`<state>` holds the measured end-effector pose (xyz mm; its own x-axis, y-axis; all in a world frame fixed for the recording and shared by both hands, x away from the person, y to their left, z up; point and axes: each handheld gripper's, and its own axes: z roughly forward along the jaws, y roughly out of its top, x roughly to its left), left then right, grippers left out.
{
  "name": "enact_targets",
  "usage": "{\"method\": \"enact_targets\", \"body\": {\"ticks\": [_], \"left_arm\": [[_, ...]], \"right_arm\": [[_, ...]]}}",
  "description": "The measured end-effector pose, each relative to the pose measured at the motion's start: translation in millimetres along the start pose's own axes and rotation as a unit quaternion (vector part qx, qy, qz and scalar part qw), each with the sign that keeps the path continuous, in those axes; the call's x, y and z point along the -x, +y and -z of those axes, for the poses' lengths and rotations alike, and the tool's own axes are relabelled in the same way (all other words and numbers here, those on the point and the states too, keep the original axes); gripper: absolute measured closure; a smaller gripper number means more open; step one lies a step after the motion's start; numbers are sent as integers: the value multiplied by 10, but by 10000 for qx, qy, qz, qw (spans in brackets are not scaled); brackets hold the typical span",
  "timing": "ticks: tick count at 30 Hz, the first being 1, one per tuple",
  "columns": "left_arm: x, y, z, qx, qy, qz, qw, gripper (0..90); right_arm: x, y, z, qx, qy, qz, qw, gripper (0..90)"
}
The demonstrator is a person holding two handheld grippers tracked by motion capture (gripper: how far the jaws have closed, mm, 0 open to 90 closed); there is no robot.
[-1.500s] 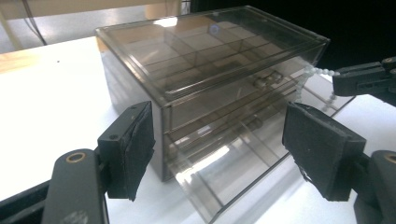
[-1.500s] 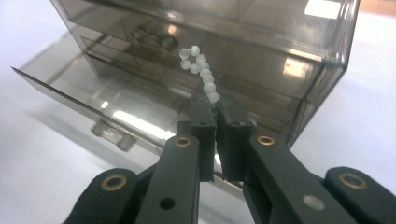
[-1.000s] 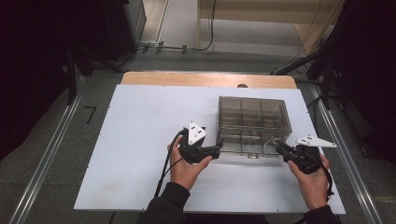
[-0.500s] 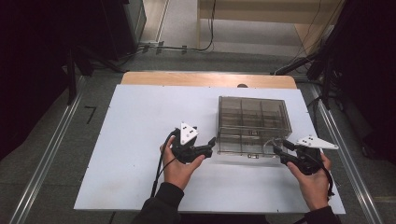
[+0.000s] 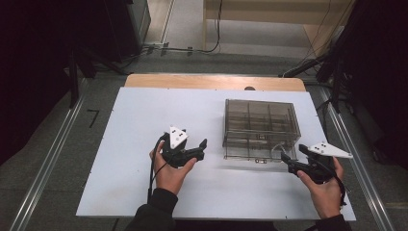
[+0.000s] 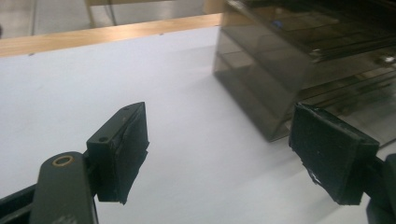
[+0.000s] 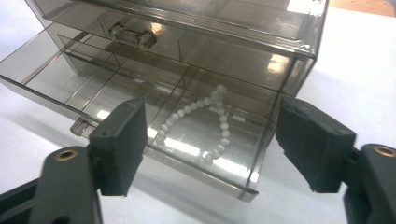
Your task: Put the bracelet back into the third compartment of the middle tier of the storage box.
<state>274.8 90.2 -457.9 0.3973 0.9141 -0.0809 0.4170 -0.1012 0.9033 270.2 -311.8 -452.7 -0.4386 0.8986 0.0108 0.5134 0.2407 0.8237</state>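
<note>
Left tool (image 5: 192,150), jaws spread and empty, over bare white tabletop (image 5: 125,144) beside the smoky drawer box (image 5: 260,126); right tool (image 5: 294,159), jaws just opened, before the pulled-out drawer (image 7: 140,107) holding a white bead string (image 7: 205,126), compartments dim.

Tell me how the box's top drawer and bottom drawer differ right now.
The top drawer sits pushed in, while the bottom drawer is pulled out toward the right gripper. The top drawer looks empty from here; the bottom drawer holds a white bead string in one compartment. Both are smoky clear plastic with small knob handles.
</note>
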Motion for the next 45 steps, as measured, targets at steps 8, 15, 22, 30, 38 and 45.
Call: {"method": "enact_targets", "body": {"ticks": [8, 15, 22, 30, 38, 45], "left_arm": [[-364, -157, 206, 0, 425, 225, 9988, 197], [-571, -279, 360, -41, 618, 361, 9974, 194], [-659, -341, 464, -52, 714, 407, 9966, 192], [-811, -477, 607, -122, 835, 509, 9951, 186], [-974, -652, 753, -205, 966, 645, 9930, 185], [-1120, -829, 897, -369, 1139, 749, 9900, 179]], "right_arm": [[69, -56, 89, 41, -28, -95, 9999, 175], [120, -110, 122, -1, -65, -131, 9999, 158], [134, -152, 145, -82, -83, -135, 9998, 156], [166, -205, 153, -162, -127, -153, 9997, 156], [187, -257, 192, -233, -173, -201, 9994, 155], [203, -310, 239, -267, -199, -239, 9992, 155]]}}
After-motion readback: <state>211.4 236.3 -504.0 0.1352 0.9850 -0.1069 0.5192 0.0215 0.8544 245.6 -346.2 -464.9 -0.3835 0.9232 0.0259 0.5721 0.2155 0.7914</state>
